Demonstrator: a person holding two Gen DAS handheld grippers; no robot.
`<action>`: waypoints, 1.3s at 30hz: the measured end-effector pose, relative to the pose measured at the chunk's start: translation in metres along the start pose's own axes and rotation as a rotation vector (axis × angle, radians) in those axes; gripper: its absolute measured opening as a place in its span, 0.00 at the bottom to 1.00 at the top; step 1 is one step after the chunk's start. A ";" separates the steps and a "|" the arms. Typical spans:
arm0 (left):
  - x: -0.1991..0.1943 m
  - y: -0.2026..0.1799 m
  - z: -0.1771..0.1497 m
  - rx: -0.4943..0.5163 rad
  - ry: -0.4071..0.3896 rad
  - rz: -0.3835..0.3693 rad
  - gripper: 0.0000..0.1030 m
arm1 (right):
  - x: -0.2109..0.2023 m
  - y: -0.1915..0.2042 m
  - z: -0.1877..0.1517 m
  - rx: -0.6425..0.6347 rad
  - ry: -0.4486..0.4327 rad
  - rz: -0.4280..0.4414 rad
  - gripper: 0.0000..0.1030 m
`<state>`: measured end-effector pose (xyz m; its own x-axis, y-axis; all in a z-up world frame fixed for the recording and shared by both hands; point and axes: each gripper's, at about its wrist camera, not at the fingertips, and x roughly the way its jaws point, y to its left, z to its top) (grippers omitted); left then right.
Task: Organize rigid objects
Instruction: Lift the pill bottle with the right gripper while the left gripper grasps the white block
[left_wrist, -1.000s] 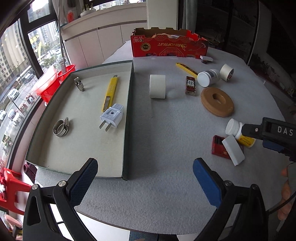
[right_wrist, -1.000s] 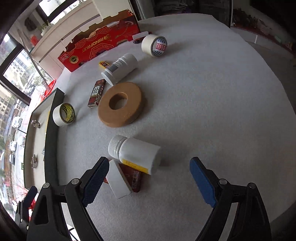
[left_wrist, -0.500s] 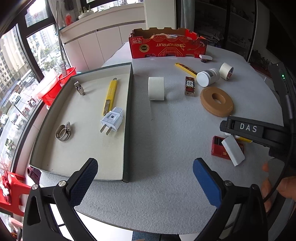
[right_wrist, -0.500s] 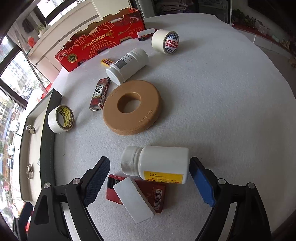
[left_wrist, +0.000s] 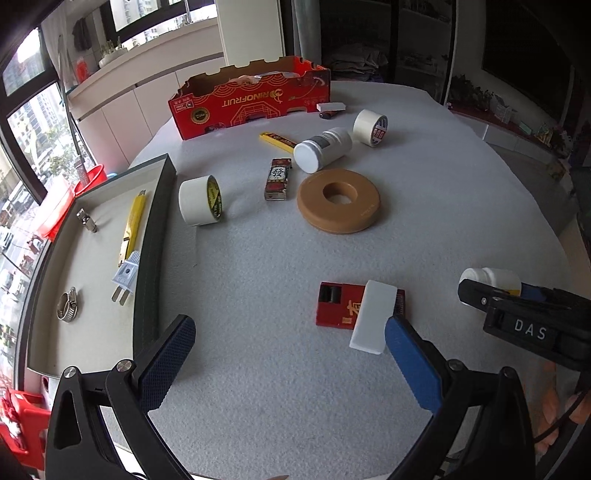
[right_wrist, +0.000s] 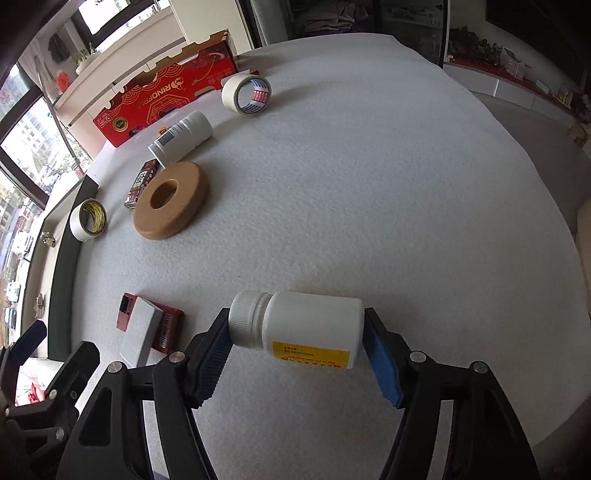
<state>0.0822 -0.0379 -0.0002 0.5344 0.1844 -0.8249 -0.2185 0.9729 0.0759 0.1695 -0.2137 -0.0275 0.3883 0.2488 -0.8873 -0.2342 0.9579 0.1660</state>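
My right gripper (right_wrist: 297, 360) is shut on a white pill bottle (right_wrist: 306, 326) with a yellow label, held end to end, cap to the left. The bottle (left_wrist: 491, 277) also shows in the left wrist view, between the right gripper's fingers. My left gripper (left_wrist: 291, 363) is open and empty above the table, near a white block (left_wrist: 373, 317) lying on a red box (left_wrist: 332, 304). The grey tray (left_wrist: 155, 236) at left holds a yellow cutter (left_wrist: 133, 221), a white plug (left_wrist: 125, 277), a hose clamp (left_wrist: 67, 304) and a metal clip (left_wrist: 86, 220).
On the table lie a tan ring (left_wrist: 338, 199), a second white bottle (left_wrist: 321, 149), two tape rolls (left_wrist: 199, 199) (left_wrist: 370, 127), a small red pack (left_wrist: 277, 178) and a yellow cutter (left_wrist: 277, 141). A red cardboard box (left_wrist: 251, 103) stands at the back.
My right gripper has shut on the pill bottle and lifted it off the red box's side. My left gripper has swung right, toward the red box and white block.
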 end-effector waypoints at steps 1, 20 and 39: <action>0.003 -0.008 0.002 0.025 -0.002 -0.004 1.00 | -0.001 -0.004 -0.002 -0.006 -0.002 -0.004 0.67; 0.043 -0.042 0.003 0.099 0.069 -0.083 0.70 | -0.006 -0.016 -0.012 -0.043 -0.038 0.006 0.68; 0.021 -0.021 -0.003 0.050 -0.002 -0.152 0.71 | -0.006 -0.015 -0.011 -0.051 -0.033 0.008 0.68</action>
<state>0.0955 -0.0549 -0.0210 0.5600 0.0351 -0.8278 -0.0944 0.9953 -0.0216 0.1610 -0.2315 -0.0292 0.4148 0.2617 -0.8715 -0.2822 0.9475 0.1502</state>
